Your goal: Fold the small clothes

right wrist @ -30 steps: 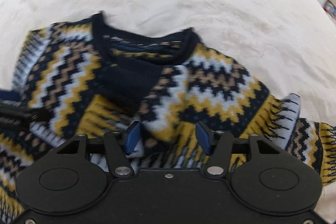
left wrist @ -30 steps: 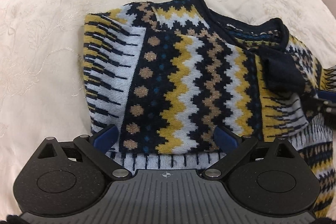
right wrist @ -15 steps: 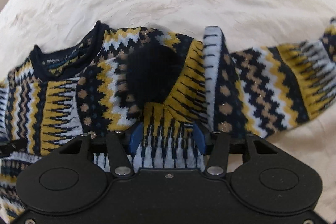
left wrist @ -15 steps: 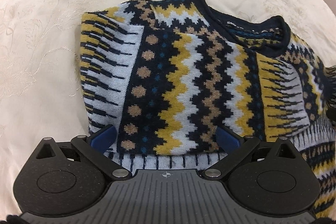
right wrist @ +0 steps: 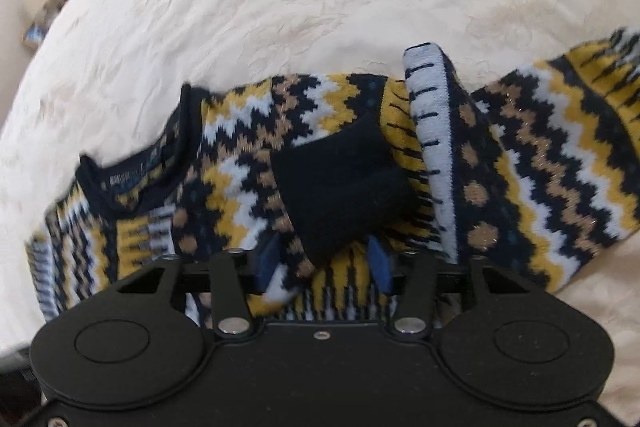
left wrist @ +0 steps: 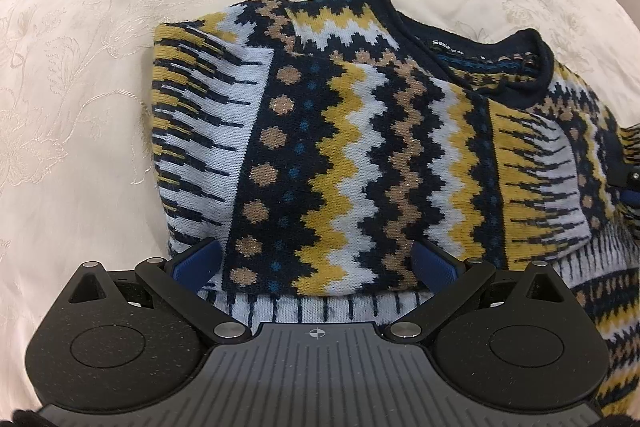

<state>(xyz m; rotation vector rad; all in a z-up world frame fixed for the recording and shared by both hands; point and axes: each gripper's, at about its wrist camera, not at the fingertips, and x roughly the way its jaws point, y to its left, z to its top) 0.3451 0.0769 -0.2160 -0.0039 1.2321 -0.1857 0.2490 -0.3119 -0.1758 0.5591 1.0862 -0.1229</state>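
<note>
Two grippers at work over one patterned knit sweater point(left wrist: 352, 155) lying on a cream embroidered bedspread point(left wrist: 100, 27).

Left gripper point(left wrist: 316, 261): blue pads spread wide, one at each side of a folded panel of the sweater; nothing pinched between them. Sweater sits directly ahead of these fingers, hem ribbing just under them. Left sleeve is folded across the body, zigzag bands in mustard, white, tan and navy running lengthwise away from the fingers. Navy neckline point(left wrist: 472, 39) ahead and to the right, label visible inside. Edge of the other tool shows at far right.

Right gripper point(right wrist: 324, 261): blue pads drawn partway in, with a bunch of knit fabric between them; the navy cuff point(right wrist: 340, 183) of the sleeve hangs over just ahead. Whether the pads truly clamp the cloth I cannot tell. A pale ribbed fold point(right wrist: 432, 143) stands up ahead to the right. Neckline ahead-left, blurred.
</note>
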